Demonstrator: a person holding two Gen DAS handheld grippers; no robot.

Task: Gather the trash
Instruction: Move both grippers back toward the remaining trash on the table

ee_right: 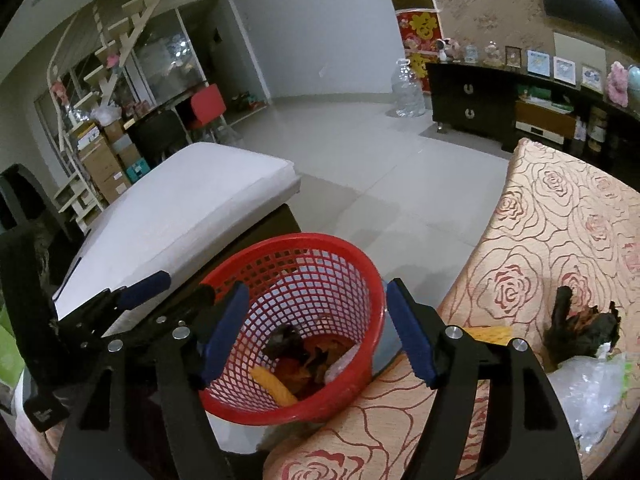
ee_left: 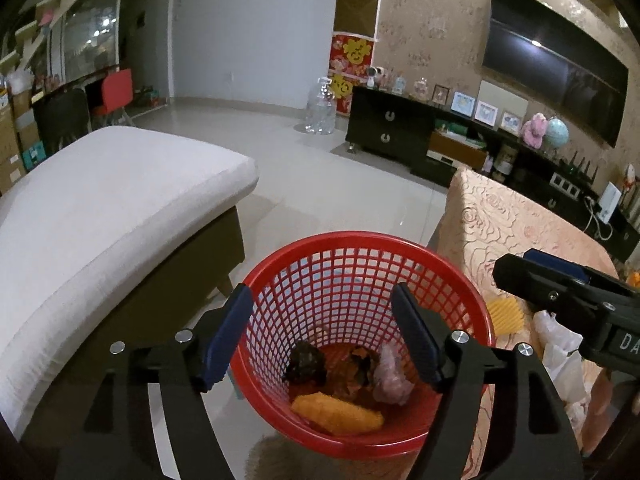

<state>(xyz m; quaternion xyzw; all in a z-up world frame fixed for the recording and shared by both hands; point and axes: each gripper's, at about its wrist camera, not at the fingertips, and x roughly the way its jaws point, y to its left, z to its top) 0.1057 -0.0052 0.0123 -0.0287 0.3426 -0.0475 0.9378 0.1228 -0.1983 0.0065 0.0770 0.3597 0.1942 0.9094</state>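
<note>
A red mesh basket (ee_left: 360,239) (ee_right: 304,238) stands on the floor between a white cushion and a cloth-covered table. In it lie a yellow foam net (ee_left: 340,418), a dark crumpled wrapper (ee_left: 306,364), orange scraps and a pinkish plastic bag (ee_left: 390,376). My left gripper (ee_left: 322,304) hangs open over the basket with nothing between its pads. My right gripper (ee_right: 316,292) is open and empty above the basket's table-side rim. On the table lie a dark crumpled wrapper (ee_right: 580,328), a clear plastic bag (ee_right: 592,392) and another yellow foam net (ee_right: 490,332) (ee_left: 506,316).
The white cushioned seat (ee_left: 120,200) (ee_right: 180,208) borders the basket on the left. The rose-patterned tablecloth (ee_left: 500,216) (ee_right: 560,240) borders it on the right. Pale tiled floor runs back to a black TV cabinet (ee_left: 400,128) and a large clear water bottle (ee_left: 320,112).
</note>
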